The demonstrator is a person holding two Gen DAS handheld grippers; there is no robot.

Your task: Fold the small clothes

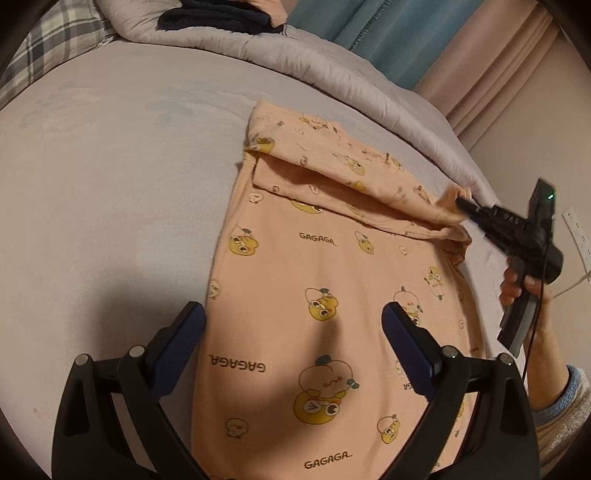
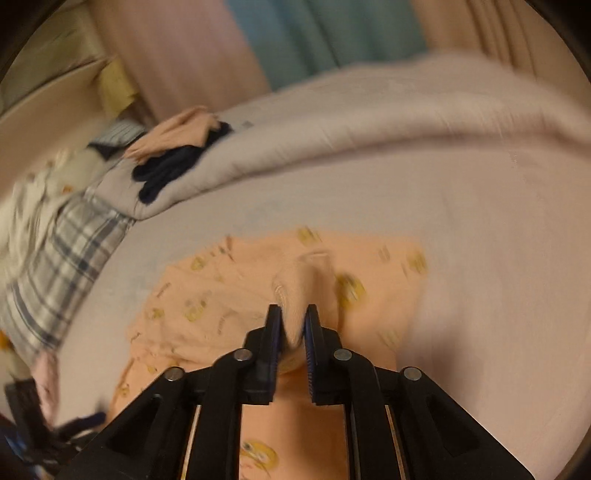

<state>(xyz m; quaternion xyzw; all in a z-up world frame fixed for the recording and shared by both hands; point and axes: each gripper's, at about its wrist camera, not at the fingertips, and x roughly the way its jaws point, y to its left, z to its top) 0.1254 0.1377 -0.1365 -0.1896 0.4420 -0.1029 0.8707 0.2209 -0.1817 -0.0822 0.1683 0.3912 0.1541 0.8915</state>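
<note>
Beyond the left gripper's left finger, the pale lilac bed sheet (image 1: pixel 110 177) spreads bare, and a plaid pillow (image 1: pixel 55 44) sits at its far left corner. The left gripper (image 1: pixel 293 325) hovers with its two blue-padded fingers (image 1: pixel 184 332) spread wide, nothing between them but air. Its left finger stands over the sheet just outside the garment's left edge; its right finger stands over the cloth itself. Below and ahead of these fingers lies the peach garment (image 1: pixel 325 280), printed with yellow cartoon ducks and the word GAGAGA, flat on the sheet, its far part doubled back into a fold. Further ahead, a grey quilt (image 1: pixel 332 70) is bunched along the bed's far side, with dark folded clothes (image 1: pixel 214 16) on top and a teal curtain (image 1: pixel 388 26) behind.

To the right of the left gripper's right finger, the right gripper (image 1: pixel 463 205) pinches the corner of the folded flap, held up off the sheet by a hand (image 1: pixel 517 284) in a grey sleeve with a blue cuff.

In the blurred right wrist view, the right gripper (image 2: pixel 293 317) has its fingers (image 2: pixel 274 328) narrowly set, clamping a bunched ridge of the peach garment (image 2: pixel 207 306), which trails ahead and left of its tips. The sheet (image 2: pixel 480 258) lies bare to their right.
</note>
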